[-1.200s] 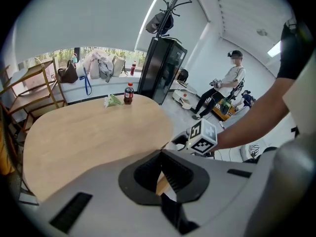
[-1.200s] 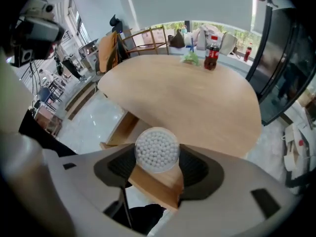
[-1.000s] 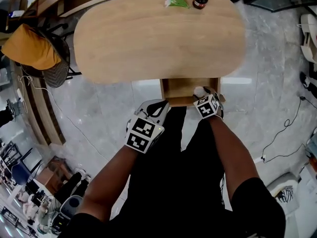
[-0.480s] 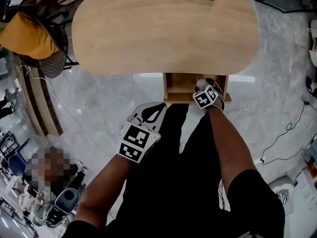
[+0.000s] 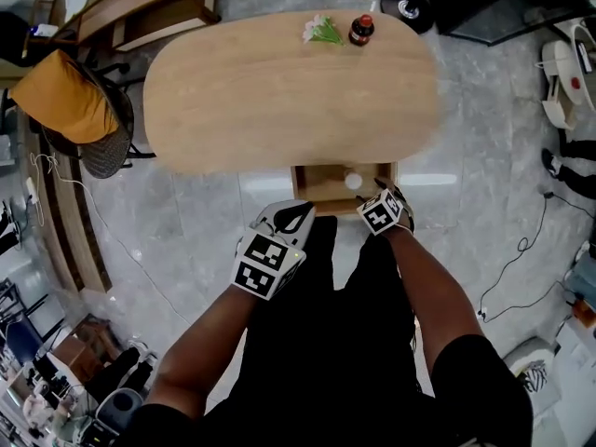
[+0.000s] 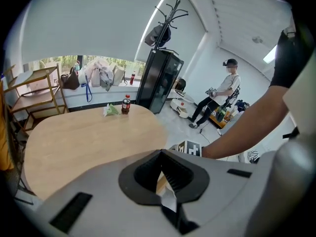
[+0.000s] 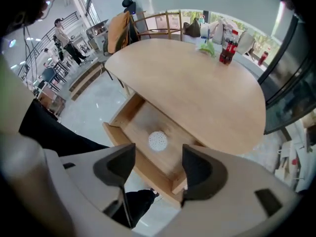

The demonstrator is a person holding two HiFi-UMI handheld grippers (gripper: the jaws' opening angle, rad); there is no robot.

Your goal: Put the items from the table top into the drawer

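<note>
Seen from above, a person stands at the near edge of an oval wooden table (image 5: 279, 101), holding a gripper in each hand. A shallow wooden drawer (image 5: 321, 192) is pulled open from under the table's near edge. One item, a small white ball (image 5: 353, 181), already lies loose on the drawer floor. The right gripper (image 7: 156, 156) hangs just above the drawer's front right corner. Its jaws stand wide apart with nothing between them, and the ball shows below, clear of both jaws. The left gripper (image 6: 165, 179) is held back near the person's body, short of the drawer. Its jaws are pressed almost together, leaving only a thin sliver of a gap, and they hold nothing. Two items stand on the far edge of the table, well apart from both grippers. They are a dark bottle (image 5: 360, 31) with a red cap and, just beside it, a small green bunch (image 5: 321, 31) with pale flowers. The task looks roughly a third done, with one item in the drawer. The bottle and the bunch are yet to be fetched with a long reach across the table.
</note>
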